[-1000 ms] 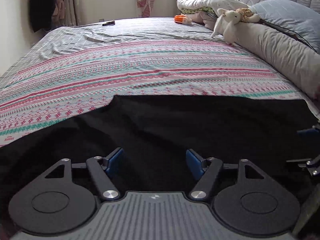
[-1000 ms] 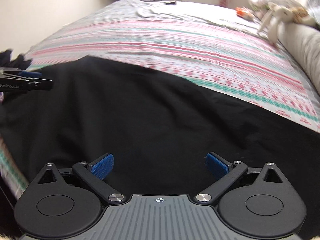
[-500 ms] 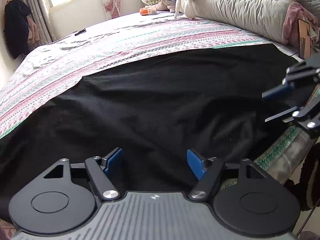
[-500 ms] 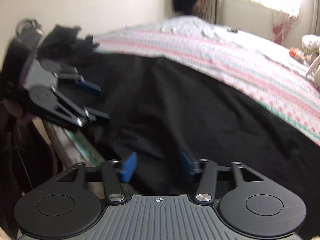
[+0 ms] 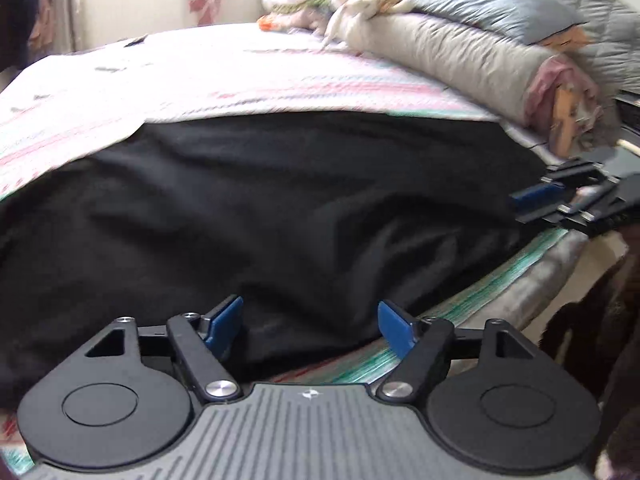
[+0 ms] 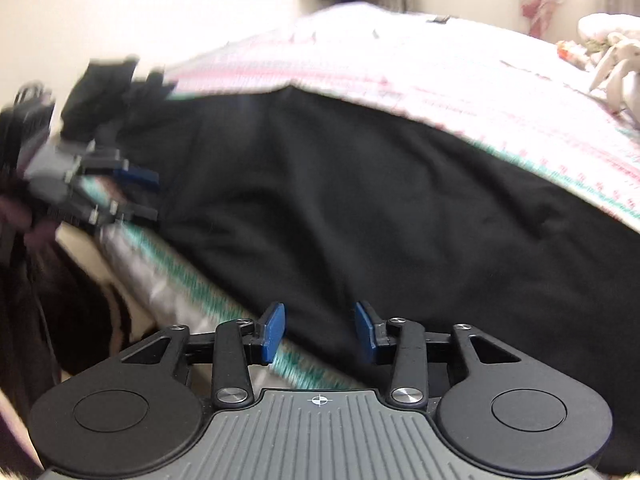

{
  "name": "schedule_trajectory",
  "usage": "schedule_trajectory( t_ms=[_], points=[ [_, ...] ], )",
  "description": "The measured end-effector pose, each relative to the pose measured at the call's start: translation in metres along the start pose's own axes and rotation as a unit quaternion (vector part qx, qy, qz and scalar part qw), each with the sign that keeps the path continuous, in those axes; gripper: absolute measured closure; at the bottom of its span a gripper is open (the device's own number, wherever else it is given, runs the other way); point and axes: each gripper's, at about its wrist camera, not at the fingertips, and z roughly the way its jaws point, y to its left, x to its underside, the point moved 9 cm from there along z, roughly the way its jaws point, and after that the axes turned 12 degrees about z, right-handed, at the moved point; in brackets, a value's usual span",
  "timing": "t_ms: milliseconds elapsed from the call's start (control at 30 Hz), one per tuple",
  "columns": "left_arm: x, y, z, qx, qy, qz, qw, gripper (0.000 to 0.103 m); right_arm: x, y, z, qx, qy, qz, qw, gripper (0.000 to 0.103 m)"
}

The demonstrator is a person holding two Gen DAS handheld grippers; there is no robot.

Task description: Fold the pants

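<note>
Here the bed (image 5: 248, 80) is carrying the black pants (image 5: 280, 208), which are lying spread along its near edge, likely flattened for folding. The left tongs (image 5: 310, 326) are hovering wide apart and empty at that edge, probably lining up on the hem. The right tongs (image 6: 320, 330), narrower but also gripping nothing, are straddling the same edge.

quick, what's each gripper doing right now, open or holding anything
left gripper: open, holding nothing, its fingers over the near edge of the black pants.
right gripper: open, narrower gap, nothing gripped, also at the pants' edge.
</note>
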Motion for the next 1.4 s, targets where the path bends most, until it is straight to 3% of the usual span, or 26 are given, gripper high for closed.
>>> schedule_trajectory(
  t_ms=[100, 167, 367, 500, 567, 700, 933, 1100, 1233, 1400],
  points=[
    [-0.021, -0.018, 0.008, 0.021, -0.031, 0.019, 0.9991, 0.011, -0.019, -0.017, -0.003, 0.022, -0.031, 0.037, 0.999, 0.058],
    [-0.033, -0.033, 0.018, 0.042, -0.04, 0.03, 0.9979, 0.02, -0.031, -0.029, 0.004, 0.047, -0.04, 0.066, 0.996, 0.058],
    [-0.048, -0.084, 0.048, 0.116, -0.034, 0.077, 0.9896, 0.041, -0.06, -0.066, 0.039, 0.117, -0.051, 0.124, 0.984, 0.059],
    [-0.049, -0.103, 0.063, 0.15, -0.021, 0.104, 0.983, 0.045, -0.075, -0.088, 0.058, 0.145, -0.042, 0.159, 0.976, 0.065],
    [-0.051, -0.108, 0.064, 0.186, -0.007, 0.106, 0.9768, 0.045, -0.082, -0.094, 0.071, 0.153, -0.034, 0.171, 0.973, 0.066],
    [-0.048, -0.114, 0.062, 0.237, 0.006, 0.104, 0.9658, 0.045, -0.099, -0.1, 0.091, 0.189, -0.044, 0.155, 0.969, 0.067],
    [-0.037, -0.114, 0.053, 0.252, -0.001, 0.085, 0.9641, 0.045, -0.137, -0.123, 0.118, 0.217, -0.075, 0.159, 0.96, 0.067],
    [-0.032, -0.111, 0.044, 0.251, -0.01, 0.087, 0.9639, 0.044, -0.146, -0.139, 0.119, 0.218, -0.102, 0.182, 0.953, 0.066],
    [-0.033, -0.103, 0.041, 0.247, -0.007, 0.063, 0.967, 0.036, -0.141, -0.141, 0.101, 0.197, -0.088, 0.225, 0.95, 0.059],
    [-0.045, -0.091, 0.038, 0.217, -0.021, 0.057, 0.9744, 0.026, -0.12, -0.141, 0.063, 0.197, -0.087, 0.238, 0.947, 0.041]
  ],
)
